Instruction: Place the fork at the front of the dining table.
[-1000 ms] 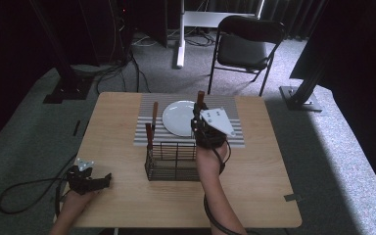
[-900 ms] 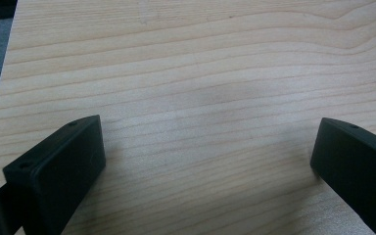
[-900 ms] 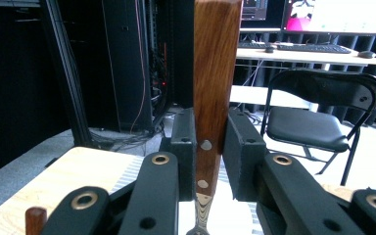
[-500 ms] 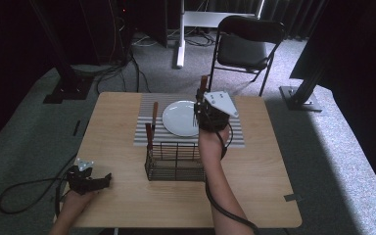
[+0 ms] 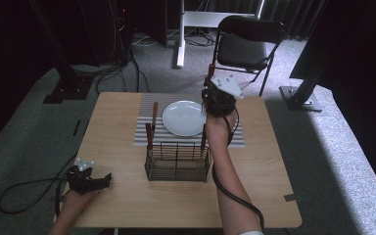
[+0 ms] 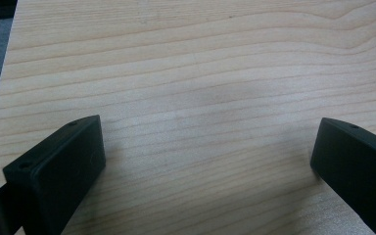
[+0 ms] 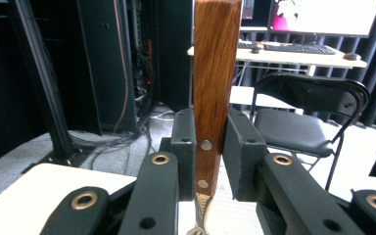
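Gripping a wooden-handled fork, our right gripper hangs above the far right of the surface, just right of the white plate. In the right gripper view the jaws are clamped on the fork's handle near its two rivets, the handle standing up between them and the metal neck running down below. The plate lies on a striped mat, and a knife lies on the mat left of the plate. Nearer to us stands a wire basket with two more wooden handles sticking up, one at its left end and one at its right. Our left gripper rests at the near left corner of the surface, its jaws spread wide with only bare wood between them.
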Demonstrator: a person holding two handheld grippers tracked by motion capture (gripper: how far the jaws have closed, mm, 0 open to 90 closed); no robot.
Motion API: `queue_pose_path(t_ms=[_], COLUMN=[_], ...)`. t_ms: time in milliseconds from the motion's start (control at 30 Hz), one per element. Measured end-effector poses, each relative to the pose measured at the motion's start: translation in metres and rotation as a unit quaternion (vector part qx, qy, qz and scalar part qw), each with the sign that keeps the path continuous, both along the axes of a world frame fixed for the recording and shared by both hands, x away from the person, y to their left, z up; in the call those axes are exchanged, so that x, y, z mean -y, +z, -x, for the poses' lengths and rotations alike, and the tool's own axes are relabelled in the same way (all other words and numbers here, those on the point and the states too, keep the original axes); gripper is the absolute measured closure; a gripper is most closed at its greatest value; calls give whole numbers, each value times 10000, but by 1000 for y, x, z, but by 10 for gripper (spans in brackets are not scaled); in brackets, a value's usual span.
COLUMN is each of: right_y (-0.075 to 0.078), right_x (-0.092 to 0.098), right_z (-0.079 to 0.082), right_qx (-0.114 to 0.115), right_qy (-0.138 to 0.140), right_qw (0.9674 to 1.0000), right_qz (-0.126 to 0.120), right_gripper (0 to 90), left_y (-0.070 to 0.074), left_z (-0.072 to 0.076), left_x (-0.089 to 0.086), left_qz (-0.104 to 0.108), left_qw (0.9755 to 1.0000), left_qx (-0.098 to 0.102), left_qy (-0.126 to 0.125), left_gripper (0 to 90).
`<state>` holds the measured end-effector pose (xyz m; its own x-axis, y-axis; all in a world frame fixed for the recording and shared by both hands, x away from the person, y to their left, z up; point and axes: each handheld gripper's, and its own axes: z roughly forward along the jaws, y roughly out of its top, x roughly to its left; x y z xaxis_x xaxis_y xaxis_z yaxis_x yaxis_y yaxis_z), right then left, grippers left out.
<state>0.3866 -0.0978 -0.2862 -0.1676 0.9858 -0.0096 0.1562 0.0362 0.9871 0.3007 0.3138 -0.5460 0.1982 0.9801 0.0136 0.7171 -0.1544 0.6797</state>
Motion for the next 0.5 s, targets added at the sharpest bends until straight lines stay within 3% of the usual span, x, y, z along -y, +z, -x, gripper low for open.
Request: queue_pose_path(t_ms=[200,367,467,500], right_y=[-9,-28,-35,-44], right_x=[13,23,26,30], right_z=[-19,-39,-45,-50], right_qx=[-220,-532,-679,-814], right_qy=[-99,-269,-292,-316], right_qw=[9997,9980,9971,9960], right_qz=[34,214,195,209], right_gripper=[761,761,761,761], left_y=[0,0,0,0], left_z=[0,0,0,0], left_x=[0,0,0,0], left_qz=[3,0,4,4], left_qw=[10000,10000,10000,10000], left_qx=[10,7,11,6], left_qy=[2,4,7,3], left_gripper=[0,0,0,0])
